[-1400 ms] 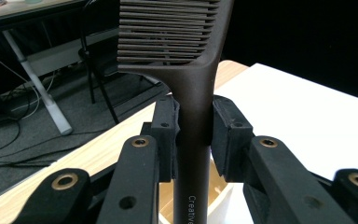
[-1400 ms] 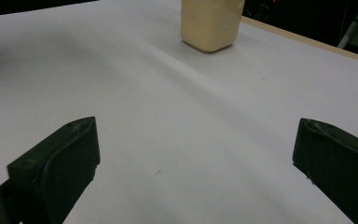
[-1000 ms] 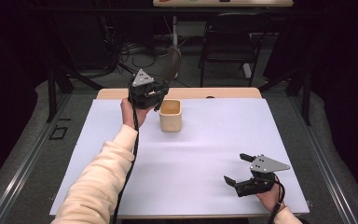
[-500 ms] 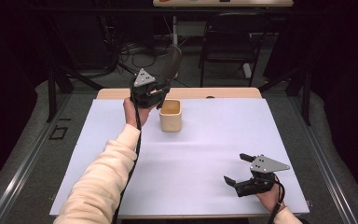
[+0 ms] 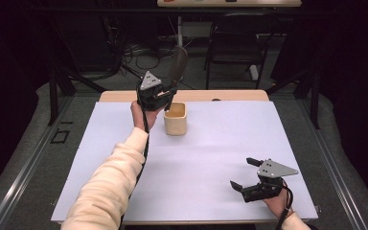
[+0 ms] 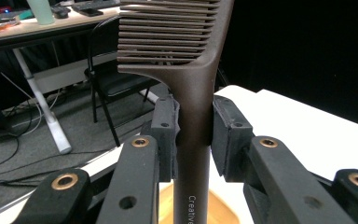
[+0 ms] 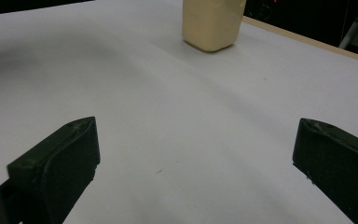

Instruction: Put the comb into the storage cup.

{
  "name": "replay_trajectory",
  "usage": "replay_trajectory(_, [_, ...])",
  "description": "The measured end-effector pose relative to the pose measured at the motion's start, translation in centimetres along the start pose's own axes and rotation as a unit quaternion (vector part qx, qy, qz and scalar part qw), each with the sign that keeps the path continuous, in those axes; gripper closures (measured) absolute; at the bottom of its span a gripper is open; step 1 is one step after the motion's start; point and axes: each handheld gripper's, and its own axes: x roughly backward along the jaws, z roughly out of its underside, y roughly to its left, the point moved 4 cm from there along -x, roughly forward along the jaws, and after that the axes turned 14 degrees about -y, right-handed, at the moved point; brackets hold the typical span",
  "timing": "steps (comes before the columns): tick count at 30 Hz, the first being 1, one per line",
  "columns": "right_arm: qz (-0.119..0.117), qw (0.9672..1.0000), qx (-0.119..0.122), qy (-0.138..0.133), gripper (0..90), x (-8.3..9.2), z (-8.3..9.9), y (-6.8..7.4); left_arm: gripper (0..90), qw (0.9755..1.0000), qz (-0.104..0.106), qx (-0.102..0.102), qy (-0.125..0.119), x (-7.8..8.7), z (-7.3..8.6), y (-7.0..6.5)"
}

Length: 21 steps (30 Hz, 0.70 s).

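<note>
High view: comb [image 5: 178,62] tilted further right

Table light: bright, even, from above; the white table [image 5: 211,158] is almost glaring.
Surroundings: dim, nearly black.
Shadows: soft, faint.
Focus: right gripper [image 7: 196,158] jaws slightly blurred close up.

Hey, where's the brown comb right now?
In the high view the comb stands upright in the left gripper, clamped by its handle, above the beige cup.

Matt brown plastic comb [image 6: 186,60]; smooth cream cup [image 5: 175,120]
</note>
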Motion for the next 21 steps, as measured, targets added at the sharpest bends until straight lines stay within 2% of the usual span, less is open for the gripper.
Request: replay_trajectory(21, [0.000, 1.0000, 0.000, 0.001, 0.1, 0.0, 0.0, -0.1, 72.5, 0.9999, -0.002, 0.003, -0.010, -1.4, 0.7, 0.4])
